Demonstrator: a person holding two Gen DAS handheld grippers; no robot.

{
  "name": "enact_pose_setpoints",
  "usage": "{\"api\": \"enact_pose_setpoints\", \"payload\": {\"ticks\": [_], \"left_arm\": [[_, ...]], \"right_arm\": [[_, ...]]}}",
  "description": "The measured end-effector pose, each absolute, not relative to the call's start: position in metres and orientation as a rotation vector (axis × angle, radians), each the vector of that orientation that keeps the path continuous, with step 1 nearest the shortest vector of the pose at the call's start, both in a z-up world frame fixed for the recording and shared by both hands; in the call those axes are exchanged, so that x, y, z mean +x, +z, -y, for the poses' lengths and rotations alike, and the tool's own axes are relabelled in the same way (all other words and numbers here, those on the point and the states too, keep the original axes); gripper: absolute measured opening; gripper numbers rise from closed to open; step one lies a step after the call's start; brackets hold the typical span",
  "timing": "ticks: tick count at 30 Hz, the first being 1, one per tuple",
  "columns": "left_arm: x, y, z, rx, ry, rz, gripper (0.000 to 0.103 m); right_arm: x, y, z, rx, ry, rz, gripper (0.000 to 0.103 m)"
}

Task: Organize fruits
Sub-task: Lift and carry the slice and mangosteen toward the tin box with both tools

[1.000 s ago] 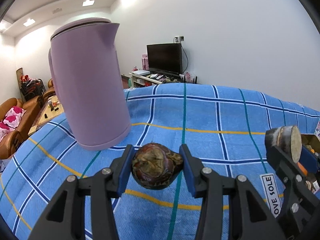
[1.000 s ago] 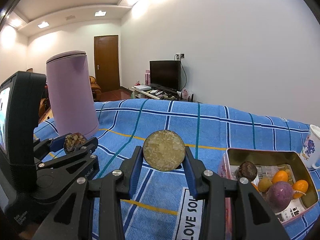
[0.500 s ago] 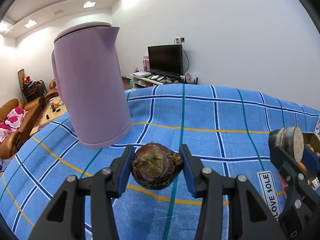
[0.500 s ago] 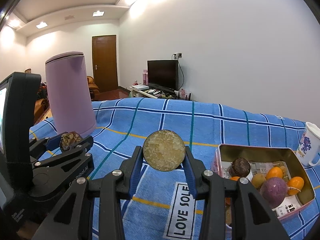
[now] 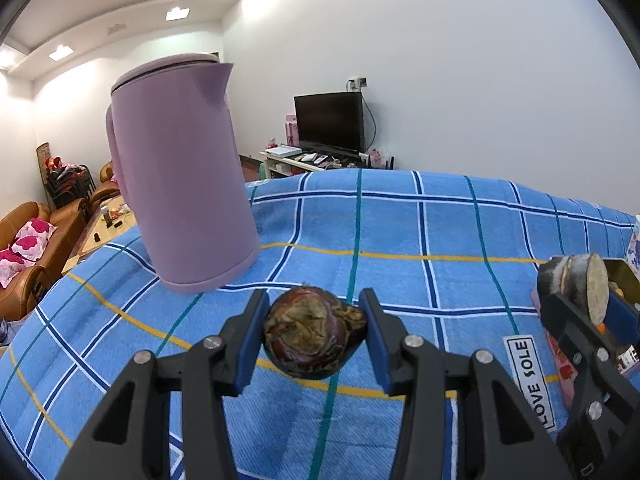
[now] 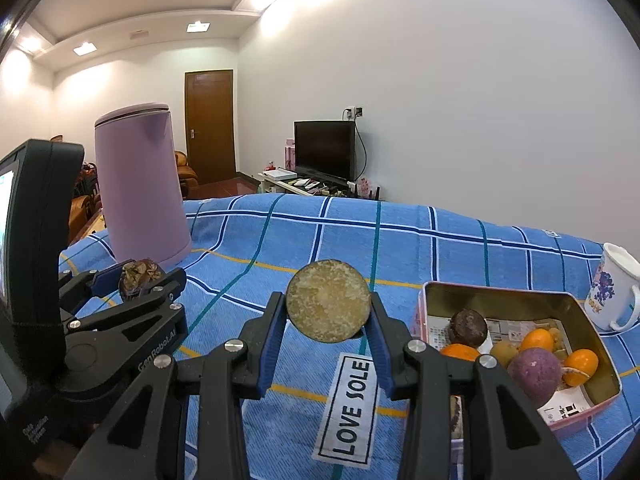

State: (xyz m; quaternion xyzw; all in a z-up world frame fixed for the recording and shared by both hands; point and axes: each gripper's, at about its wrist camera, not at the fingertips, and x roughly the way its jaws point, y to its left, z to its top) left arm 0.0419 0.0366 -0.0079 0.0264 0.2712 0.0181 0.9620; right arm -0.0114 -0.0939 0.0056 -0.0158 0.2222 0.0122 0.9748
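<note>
Two grippers (image 5: 314, 334) (image 6: 328, 312), each clamped on a fruit; tin (image 6: 600, 344) partly hidden behind right fingers.

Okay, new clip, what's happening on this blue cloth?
A person is sorting fruit with two handheld grippers. The left gripper is clamped on a dark, wrinkled fruit, held above the blue checked cloth near the purple kettle. The right gripper is clamped on a fruit half, cut face toward the camera. The tin to the right already holds several fruits; neither held piece is over it yet.
</note>
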Motion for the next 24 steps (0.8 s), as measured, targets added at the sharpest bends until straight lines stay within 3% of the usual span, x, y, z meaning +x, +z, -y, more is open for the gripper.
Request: {"api": "enact_pose_setpoints", "payload": {"ticks": [24], "left_arm": [[0.023, -0.008, -0.001, 0.066, -0.054, -0.567, 0.048]], "right_arm": [[-0.04, 0.008, 0.138, -0.044, -0.033, -0.433, 0.042]]}}
